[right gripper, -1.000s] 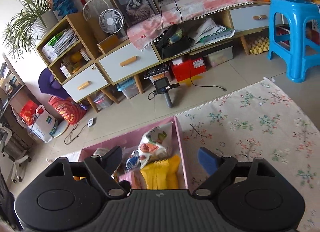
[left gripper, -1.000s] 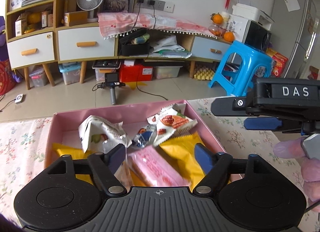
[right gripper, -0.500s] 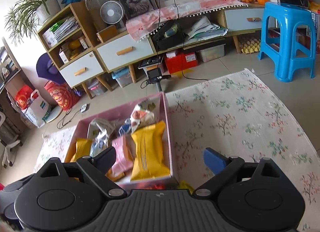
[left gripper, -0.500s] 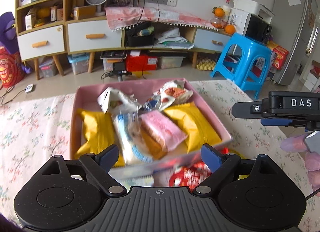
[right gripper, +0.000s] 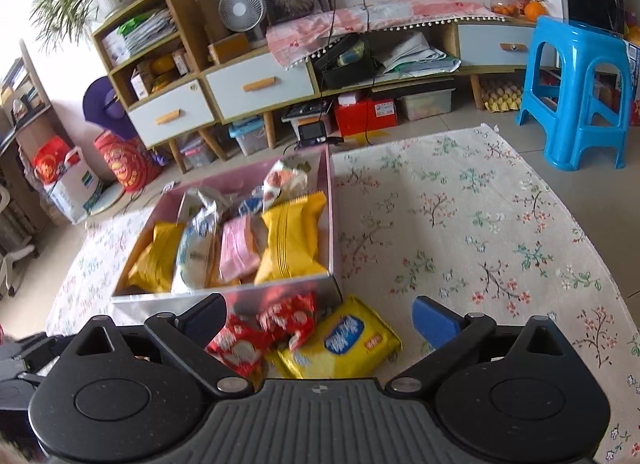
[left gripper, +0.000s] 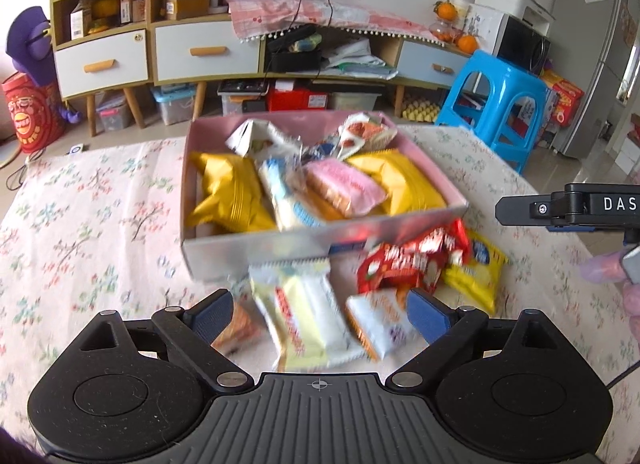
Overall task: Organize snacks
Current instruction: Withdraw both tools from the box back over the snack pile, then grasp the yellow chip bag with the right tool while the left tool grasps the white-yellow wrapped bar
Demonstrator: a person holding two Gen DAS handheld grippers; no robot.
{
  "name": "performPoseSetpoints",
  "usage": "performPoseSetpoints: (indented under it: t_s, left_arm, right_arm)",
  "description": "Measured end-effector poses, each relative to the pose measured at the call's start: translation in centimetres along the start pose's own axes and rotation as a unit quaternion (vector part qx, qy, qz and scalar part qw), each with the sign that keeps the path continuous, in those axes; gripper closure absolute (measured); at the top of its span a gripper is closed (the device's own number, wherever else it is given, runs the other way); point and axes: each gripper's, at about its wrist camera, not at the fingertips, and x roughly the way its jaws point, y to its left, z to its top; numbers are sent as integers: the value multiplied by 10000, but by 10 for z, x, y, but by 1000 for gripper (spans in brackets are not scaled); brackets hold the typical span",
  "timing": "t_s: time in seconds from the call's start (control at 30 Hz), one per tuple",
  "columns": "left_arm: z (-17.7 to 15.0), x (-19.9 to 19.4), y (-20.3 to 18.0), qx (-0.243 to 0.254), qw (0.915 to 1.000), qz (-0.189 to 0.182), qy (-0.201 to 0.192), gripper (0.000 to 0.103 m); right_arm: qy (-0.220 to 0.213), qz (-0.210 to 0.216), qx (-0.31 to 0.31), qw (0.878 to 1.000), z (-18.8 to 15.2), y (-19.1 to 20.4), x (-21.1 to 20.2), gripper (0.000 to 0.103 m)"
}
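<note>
Two grippers hang over a flowered tablecloth (right gripper: 460, 224), both with jaws spreading wider and nothing pinched between the pads. The left gripper (left gripper: 320, 314) is wide, and below its gap lie loose snacks: a pale cream packet (left gripper: 298, 312), a white and orange packet (left gripper: 376, 320) to its right, and a blurred orange one (left gripper: 236, 328) by the left finger. The right gripper (right gripper: 320, 318) is just as wide, over a red packet (right gripper: 260, 332) and a yellow packet with a blue oval label (right gripper: 344, 338); in the left wrist view its black body shows at the right edge, with a hand in a pale glove (left gripper: 612, 276) under it. Just beyond these loose snacks, on the far side, stands the pink box (left gripper: 260, 248), its near wall almost touching the red packet. Inside it, side by side, lie a yellow bag (left gripper: 228, 196) at left, a white and blue packet (left gripper: 288, 200), a pink packet (left gripper: 344, 184) and another yellow bag (left gripper: 404, 184) at right, with crumpled white wrappers (left gripper: 360, 132) along the far wall. Farther off stand a blue stool (right gripper: 576, 92) to the right and a low cabinet with white drawers (right gripper: 256, 84) against the wall.
</note>
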Motion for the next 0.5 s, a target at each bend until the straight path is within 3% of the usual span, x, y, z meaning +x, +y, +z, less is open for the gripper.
performPoseSetpoints:
  t_s: [0.5]
  left_arm:
    - [-44, 4, 13, 413, 9979, 432, 255, 8]
  right_arm:
    - [359, -284, -855, 9953, -32, 0, 8, 12]
